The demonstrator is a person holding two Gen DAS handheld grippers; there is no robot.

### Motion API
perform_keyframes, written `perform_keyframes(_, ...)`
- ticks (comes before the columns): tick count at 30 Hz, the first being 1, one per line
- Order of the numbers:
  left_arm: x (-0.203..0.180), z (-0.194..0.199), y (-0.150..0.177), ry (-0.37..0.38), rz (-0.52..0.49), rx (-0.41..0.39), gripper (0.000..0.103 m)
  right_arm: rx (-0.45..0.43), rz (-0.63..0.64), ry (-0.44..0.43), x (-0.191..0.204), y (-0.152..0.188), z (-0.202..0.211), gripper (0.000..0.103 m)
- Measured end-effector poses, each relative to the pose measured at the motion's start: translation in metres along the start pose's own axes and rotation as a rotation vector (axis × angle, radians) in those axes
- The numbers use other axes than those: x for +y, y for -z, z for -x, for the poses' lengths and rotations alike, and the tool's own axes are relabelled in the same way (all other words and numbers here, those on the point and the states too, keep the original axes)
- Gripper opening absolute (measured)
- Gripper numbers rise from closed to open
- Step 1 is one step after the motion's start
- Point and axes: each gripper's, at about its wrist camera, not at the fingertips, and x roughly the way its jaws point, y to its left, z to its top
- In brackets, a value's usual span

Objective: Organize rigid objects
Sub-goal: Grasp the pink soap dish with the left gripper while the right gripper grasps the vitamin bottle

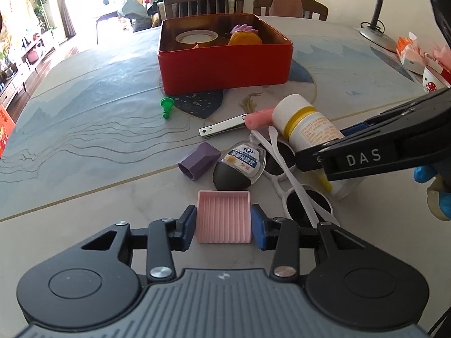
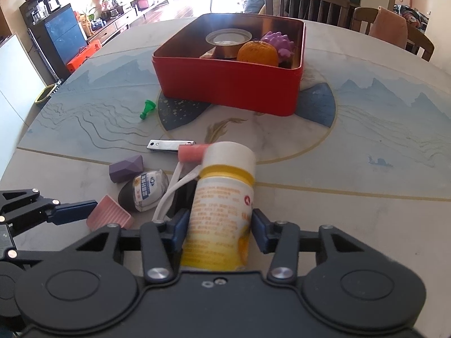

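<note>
My left gripper (image 1: 223, 221) is shut on a small pink ribbed tray (image 1: 224, 214), a blue pad pressing each side. The tray rests on the table's near part. My right gripper (image 2: 220, 222) is shut on a white bottle with a yellow band (image 2: 222, 205), which lies over white sunglasses (image 1: 307, 205). A red tin (image 1: 225, 64) stands beyond, holding a tape roll (image 1: 196, 37), an orange ball (image 1: 243, 39) and a purple toy. Loose between them lie a green pin (image 1: 166, 107), a nail clipper (image 1: 222, 128), a pink cylinder (image 1: 259, 119), a purple block (image 1: 198, 160) and a black-and-clear case (image 1: 236, 169).
A desk lamp (image 1: 377, 28) and printed packets (image 1: 414, 56) sit at the table's far right. A blue and cream toy (image 1: 434, 194) stands at the right edge. Two wooden chairs (image 1: 203, 2) back the far side of the table.
</note>
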Motion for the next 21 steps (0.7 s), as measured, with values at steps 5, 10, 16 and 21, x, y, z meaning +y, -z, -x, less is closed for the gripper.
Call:
perform_keyframes(5, 0.007, 0.001, -0.002, 0.008, 0.045, 0.016, 0.04, -0.005, -0.013, -0.01, -0.004, 0.0, 0.005, 0.044)
perform_keyframes(10, 0.013, 0.006, -0.004, 0.011, 0.078, 0.015, 0.04, -0.029, -0.036, -0.014, -0.008, 0.0, 0.015, 0.044)
perform_keyframes(16, 0.018, 0.019, -0.011, 0.017, 0.105, -0.006, 0.04, -0.049, -0.037, -0.022, -0.009, -0.003, 0.032, 0.044)
perform_keyframes(21, 0.022, 0.03, -0.02, 0.025, 0.13, -0.025, 0.04, -0.066, -0.038, -0.031, -0.008, -0.007, 0.046, 0.044)
